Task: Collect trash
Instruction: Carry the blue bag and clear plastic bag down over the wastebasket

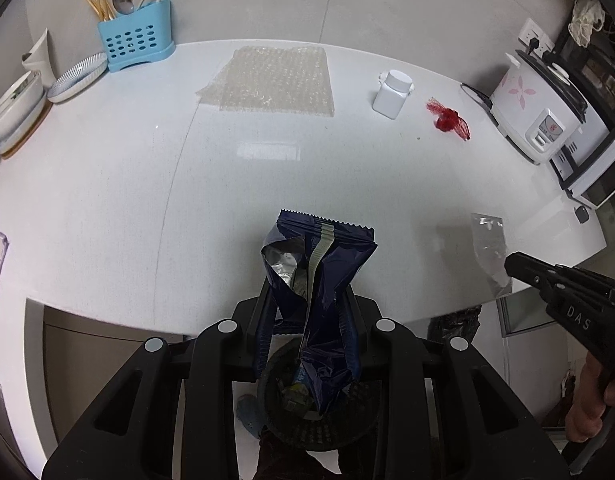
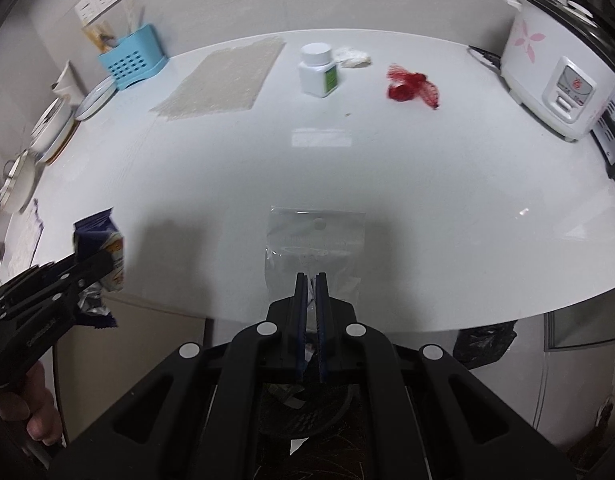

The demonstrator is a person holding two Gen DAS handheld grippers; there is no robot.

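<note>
- The left gripper (image 1: 307,312) is clamped on a dark blue snack wrapper (image 1: 321,268), torn open and crumpled, at the near edge of the white counter (image 1: 107,200).
- The right gripper (image 2: 311,280) has its jaws together on a clear plastic bag (image 2: 315,240), also near the front edge.
- Far on the counter lie a bubble wrap sheet (image 1: 271,78), a white bottle (image 1: 391,94) and a red net (image 1: 447,118), well apart.
- A black basket (image 1: 347,412) is seen under the left gripper.
</note>
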